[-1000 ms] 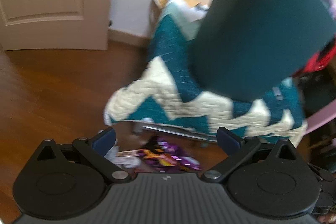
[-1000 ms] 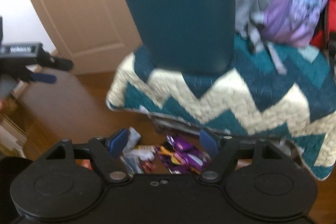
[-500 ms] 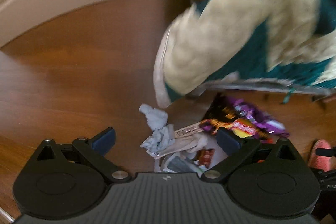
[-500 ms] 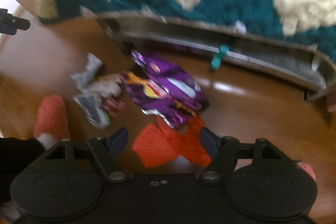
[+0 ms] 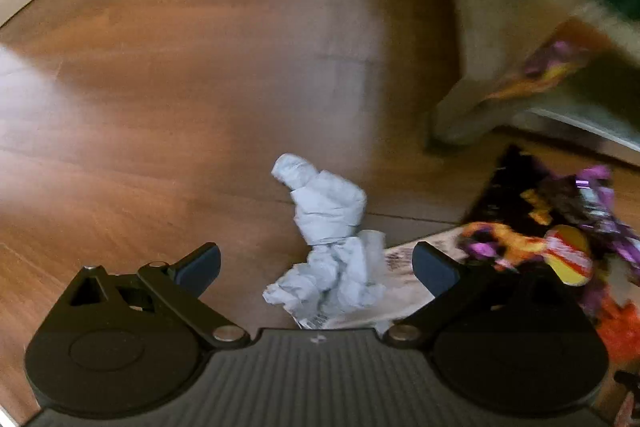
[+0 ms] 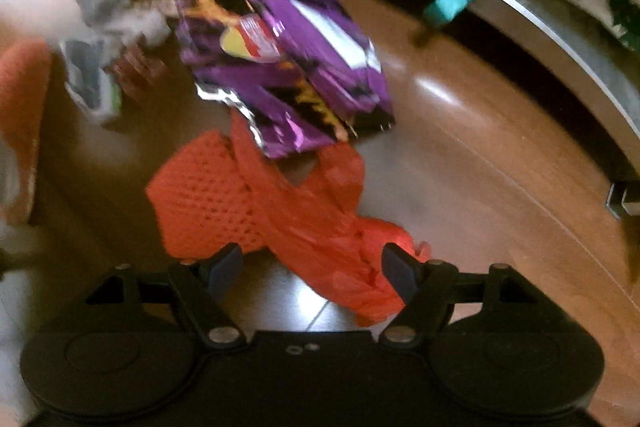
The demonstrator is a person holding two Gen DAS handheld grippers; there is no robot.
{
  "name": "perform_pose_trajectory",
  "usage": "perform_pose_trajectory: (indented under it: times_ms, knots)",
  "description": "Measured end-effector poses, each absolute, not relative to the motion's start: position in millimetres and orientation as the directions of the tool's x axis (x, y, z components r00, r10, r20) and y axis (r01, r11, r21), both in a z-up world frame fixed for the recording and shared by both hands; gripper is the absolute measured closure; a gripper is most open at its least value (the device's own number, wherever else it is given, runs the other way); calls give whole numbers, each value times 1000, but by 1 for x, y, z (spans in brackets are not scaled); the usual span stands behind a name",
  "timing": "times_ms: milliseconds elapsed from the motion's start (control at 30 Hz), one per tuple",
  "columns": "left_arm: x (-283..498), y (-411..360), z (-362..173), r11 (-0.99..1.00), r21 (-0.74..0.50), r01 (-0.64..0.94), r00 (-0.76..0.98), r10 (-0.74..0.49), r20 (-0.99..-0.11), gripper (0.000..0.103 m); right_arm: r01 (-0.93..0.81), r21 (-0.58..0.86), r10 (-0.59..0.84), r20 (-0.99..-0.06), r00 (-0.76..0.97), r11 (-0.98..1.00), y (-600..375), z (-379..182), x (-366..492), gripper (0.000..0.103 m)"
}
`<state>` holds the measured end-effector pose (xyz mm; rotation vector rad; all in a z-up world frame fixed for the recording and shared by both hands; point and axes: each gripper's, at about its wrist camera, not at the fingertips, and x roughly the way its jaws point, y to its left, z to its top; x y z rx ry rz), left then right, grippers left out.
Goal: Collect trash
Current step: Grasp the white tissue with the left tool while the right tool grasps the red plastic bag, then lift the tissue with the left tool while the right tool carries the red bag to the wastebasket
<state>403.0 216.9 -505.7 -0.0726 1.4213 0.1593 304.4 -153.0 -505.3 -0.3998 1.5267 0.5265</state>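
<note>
Trash scattered on floor: crumpled paper point(image 5: 328, 231) at 12 o'clock between left claw point(image 5: 316, 267) fingers, spread wide for pickup. Right claw point(image 6: 314, 269) wide, straddling orange mesh bag point(image 6: 272, 203); purple chip bag point(image 6: 296, 55) beyond.

bare floor point(image 5: 180, 99) left | blanket point(image 5: 480, 27) and chip bag point(image 6: 288, 59) crowd right
</note>
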Motion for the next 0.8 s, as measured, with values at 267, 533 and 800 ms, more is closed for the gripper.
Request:
perform_pose_trajectory:
  times_ms: [267, 533, 800]
  knots:
    - [416, 229, -547, 976, 46, -214, 95, 67, -993, 1, -574, 43, 36, -999, -23, 818, -151, -529, 305, 22]
    - [421, 232, -566, 976, 41, -216, 51, 53, -997, 52, -634, -62, -38, -998, 52, 771, -149, -533, 304, 47]
    - [420, 236, -561, 974, 54, -220, 55, 67, -996, 59, -632, -105, -100, -994, 44, 768, -158, -516, 302, 85]
